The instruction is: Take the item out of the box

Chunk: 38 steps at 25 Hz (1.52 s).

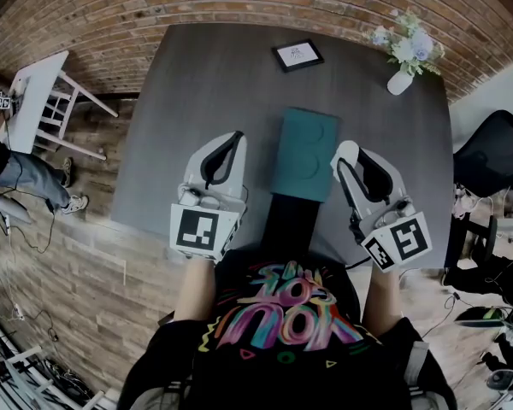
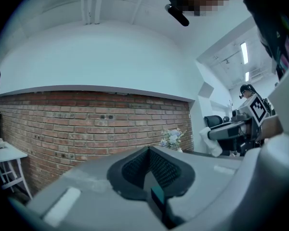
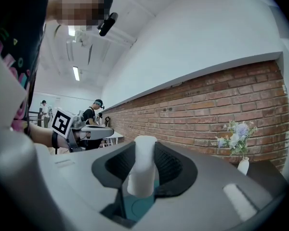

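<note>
A flat teal box [image 1: 303, 154] lies in the middle of the dark grey table [image 1: 197, 84], near its front edge. My right gripper [image 1: 346, 155] hovers just right of the box, shut on a white cylinder-shaped item [image 1: 345, 150]. In the right gripper view the white item [image 3: 142, 170] stands upright between the black pads [image 3: 171, 167], with the teal box [image 3: 137, 207] below it. My left gripper [image 1: 234, 138] hangs to the left of the box. Its jaws meet at the tip [image 2: 147, 153], with nothing between them. A sliver of the teal box [image 2: 157, 197] shows under them.
A small framed picture [image 1: 297, 55] and a white vase of flowers [image 1: 402, 73] stand at the table's far side, before a brick wall. A white side table [image 1: 34, 92] and a seated person [image 1: 8, 169] are at the left, a black chair [image 1: 496, 152] at the right.
</note>
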Available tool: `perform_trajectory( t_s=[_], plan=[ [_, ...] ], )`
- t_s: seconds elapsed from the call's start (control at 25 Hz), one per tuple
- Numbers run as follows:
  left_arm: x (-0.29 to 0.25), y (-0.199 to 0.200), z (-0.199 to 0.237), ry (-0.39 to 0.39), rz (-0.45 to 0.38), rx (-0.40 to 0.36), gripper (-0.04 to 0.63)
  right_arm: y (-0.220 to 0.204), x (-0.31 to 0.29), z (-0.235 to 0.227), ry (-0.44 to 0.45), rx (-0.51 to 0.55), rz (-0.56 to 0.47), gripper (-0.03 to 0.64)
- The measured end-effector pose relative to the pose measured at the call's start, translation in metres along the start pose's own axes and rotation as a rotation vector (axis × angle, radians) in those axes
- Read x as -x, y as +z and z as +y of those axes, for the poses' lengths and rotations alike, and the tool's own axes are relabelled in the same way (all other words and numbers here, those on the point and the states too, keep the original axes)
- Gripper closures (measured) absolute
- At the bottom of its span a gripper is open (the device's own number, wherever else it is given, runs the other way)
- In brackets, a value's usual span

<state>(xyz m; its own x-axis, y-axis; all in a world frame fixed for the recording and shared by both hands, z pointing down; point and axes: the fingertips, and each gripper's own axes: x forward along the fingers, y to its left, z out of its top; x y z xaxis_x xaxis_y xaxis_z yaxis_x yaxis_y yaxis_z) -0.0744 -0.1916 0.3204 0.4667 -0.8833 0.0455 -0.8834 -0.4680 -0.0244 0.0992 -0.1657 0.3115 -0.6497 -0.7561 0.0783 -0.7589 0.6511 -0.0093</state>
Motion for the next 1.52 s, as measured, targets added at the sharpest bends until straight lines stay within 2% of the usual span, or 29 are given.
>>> perform_trajectory(
  t_s=[1.24, 1.52],
  plan=[
    [0.0001, -0.006, 0.0045, 0.017, 0.011, -0.001, 0.595, -0.004, -0.0017, -0.0043, -0.019, -0.033, -0.009, 0.491],
    [-0.0039, 0.0022, 0.0019, -0.02, -0.014, -0.024, 0.595, -0.0002, -0.0009, -0.0044, -0.019, -0.032, -0.009, 0.491]
  ],
)
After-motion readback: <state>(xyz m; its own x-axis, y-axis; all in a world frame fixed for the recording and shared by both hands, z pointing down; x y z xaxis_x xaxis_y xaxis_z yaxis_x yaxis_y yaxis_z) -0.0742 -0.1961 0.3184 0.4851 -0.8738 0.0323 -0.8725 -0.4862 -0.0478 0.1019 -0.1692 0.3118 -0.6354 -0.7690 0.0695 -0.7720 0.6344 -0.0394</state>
